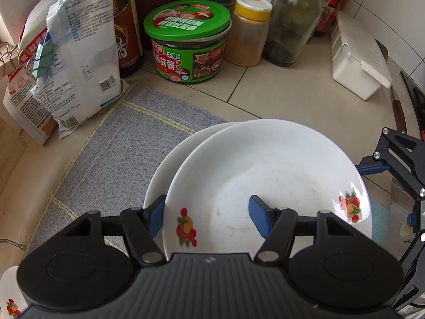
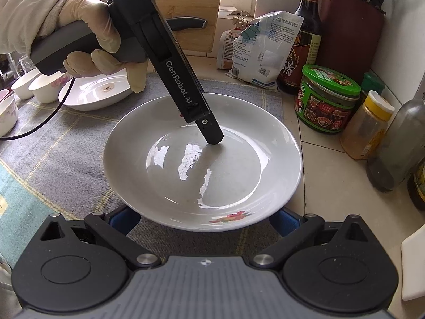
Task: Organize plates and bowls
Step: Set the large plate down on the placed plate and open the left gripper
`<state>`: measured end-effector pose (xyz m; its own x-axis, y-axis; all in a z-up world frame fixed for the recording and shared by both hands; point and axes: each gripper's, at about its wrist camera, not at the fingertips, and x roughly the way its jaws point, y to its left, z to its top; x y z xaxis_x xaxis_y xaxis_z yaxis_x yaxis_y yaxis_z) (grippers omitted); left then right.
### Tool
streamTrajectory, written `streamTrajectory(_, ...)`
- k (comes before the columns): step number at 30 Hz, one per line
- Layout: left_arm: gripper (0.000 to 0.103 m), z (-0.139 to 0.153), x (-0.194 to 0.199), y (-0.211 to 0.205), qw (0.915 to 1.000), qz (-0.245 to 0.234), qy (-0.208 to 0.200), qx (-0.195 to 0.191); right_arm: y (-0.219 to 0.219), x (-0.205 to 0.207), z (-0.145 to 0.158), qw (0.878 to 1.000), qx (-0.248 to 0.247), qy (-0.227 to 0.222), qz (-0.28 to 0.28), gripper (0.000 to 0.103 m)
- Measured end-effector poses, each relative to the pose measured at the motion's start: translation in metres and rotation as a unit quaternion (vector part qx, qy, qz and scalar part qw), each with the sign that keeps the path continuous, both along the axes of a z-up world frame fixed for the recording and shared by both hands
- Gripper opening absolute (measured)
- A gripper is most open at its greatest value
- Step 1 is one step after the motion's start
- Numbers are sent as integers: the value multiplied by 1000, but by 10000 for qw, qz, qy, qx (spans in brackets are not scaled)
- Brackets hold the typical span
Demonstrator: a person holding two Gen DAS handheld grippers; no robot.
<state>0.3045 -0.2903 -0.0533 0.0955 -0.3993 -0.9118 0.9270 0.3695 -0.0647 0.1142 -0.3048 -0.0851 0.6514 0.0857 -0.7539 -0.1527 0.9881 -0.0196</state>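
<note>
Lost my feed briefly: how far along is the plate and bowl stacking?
Done: top plate rests off-centre on lower plate. In hand: left gripper open, straddling its rim; right gripper open at the near edge. Left: third plate, small bowls unstacked.

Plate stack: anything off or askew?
Yes. The top plate sits shifted right of the lower plate, not nested squarely. Its well shows faint brownish smears. The left gripper straddles its near rim.
</note>
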Motion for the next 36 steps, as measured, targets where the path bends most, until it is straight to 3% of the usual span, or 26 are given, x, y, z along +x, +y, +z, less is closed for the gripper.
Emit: streamTrajectory(36,65,4,-3,2,9995,132,-258,-96,3,-5,7,9999,-78,18,-76,103)
